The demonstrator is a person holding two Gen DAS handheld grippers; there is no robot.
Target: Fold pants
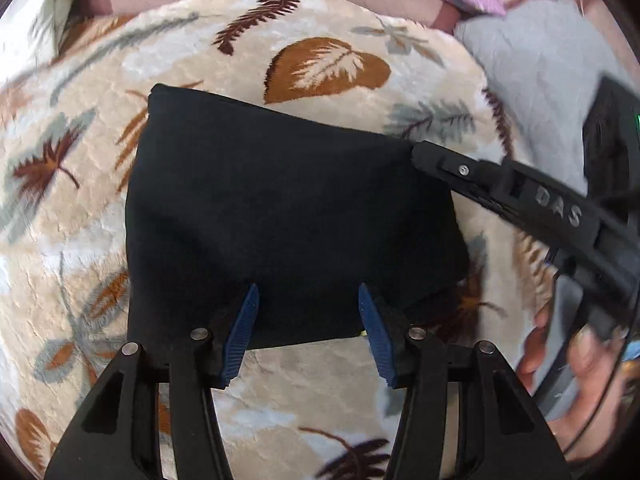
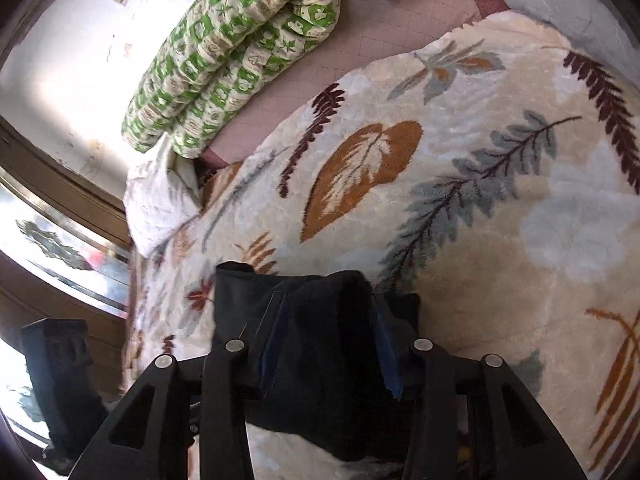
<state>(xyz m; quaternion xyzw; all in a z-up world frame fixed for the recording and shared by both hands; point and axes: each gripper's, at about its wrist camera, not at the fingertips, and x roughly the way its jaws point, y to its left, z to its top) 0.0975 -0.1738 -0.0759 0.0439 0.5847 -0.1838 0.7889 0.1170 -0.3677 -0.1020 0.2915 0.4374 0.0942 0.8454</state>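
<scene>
Your pants (image 1: 280,208) are down to a compact black rectangle lying flat on the leaf-print blanket (image 1: 332,392), roughly in its middle, with the brown leaf (image 1: 326,68) just past the far edge of the fold.

Your left gripper (image 1: 308,300) is spread wide. Its blue pads (image 1: 244,332) sit over the near edge of the pants with a clear gap between them, and nothing's pinched there. Whether the tips actually touch the cloth is hard to say from the left wrist view.

Your right gripper (image 1: 424,152) comes in from the right in that same view, its tip at the far right corner of the pants. In the right wrist view it (image 2: 330,312) has a bunch of the black fabric (image 2: 320,340) between its fingers, and the cloth drapes back over the blue pads (image 2: 386,356) toward the camera. So it's pinching the pants at that corner, with the fabric filling the whole gap between the jaws.

Your right hand (image 1: 576,364) shows at the right edge of the left wrist view, wrapped around the handle.

Beyond the far edge of the blanket there's a rolled green-and-white quilt (image 2: 236,52) lying on a pinkish sheet (image 2: 400,20), and a grey blanket (image 1: 532,60) off the far right corner. A window (image 2: 60,248) runs along the left side in the right wrist view.
</scene>
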